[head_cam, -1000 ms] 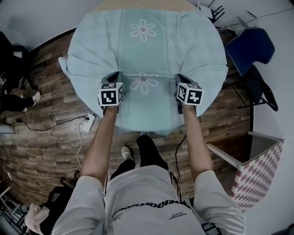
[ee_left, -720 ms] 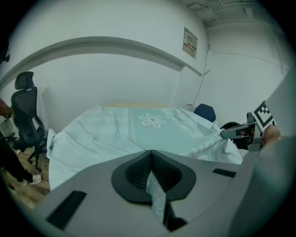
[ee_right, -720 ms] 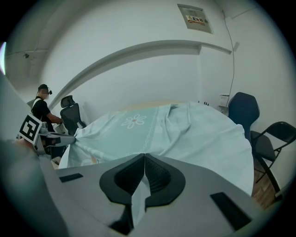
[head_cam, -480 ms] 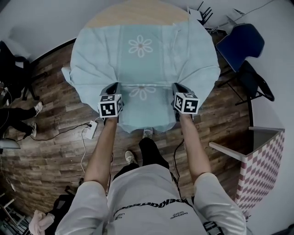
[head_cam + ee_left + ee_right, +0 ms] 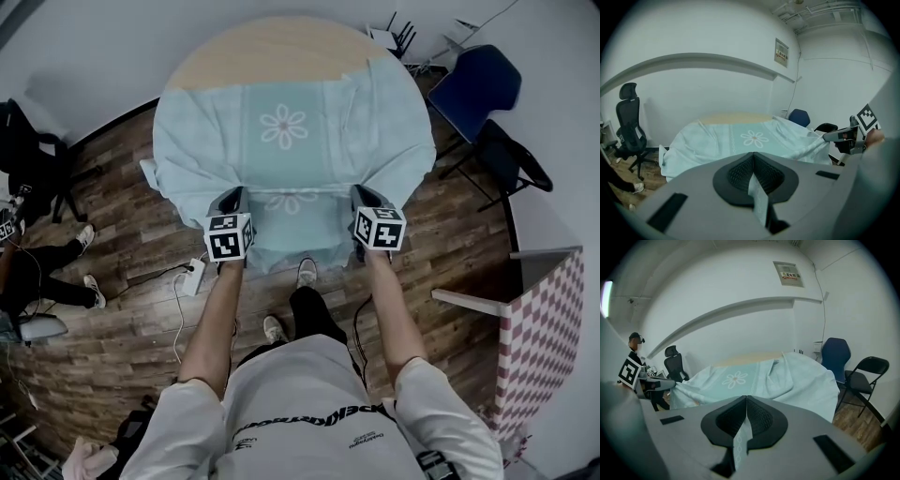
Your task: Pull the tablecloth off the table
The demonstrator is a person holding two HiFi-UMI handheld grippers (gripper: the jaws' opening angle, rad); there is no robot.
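A pale blue tablecloth (image 5: pixel 291 141) with white flower prints lies over a round wooden table (image 5: pixel 272 47), whose far part shows bare. My left gripper (image 5: pixel 232 202) is shut on the cloth's near hem, left of centre. My right gripper (image 5: pixel 364 200) is shut on the same hem, right of centre. In the left gripper view a strip of cloth (image 5: pixel 757 197) sticks out from between the closed jaws, and the tablecloth (image 5: pixel 745 138) spreads beyond. The right gripper view shows a like strip of cloth (image 5: pixel 739 439) pinched in its jaws, with the tablecloth (image 5: pixel 759 373) behind. The cloth is stretched taut between the grippers.
A blue chair (image 5: pixel 473 84) and a black folding chair (image 5: pixel 511 159) stand right of the table. A checkered box (image 5: pixel 539 337) is at the right. A power strip (image 5: pixel 194 277) and cable lie on the wooden floor at left. An office chair (image 5: pixel 629 122) stands at far left, near a person's legs (image 5: pixel 52 258).
Both grippers have pulled back toward me with the cloth's hem. More bare wood shows at the table's far side, and the cloth has slid nearer.
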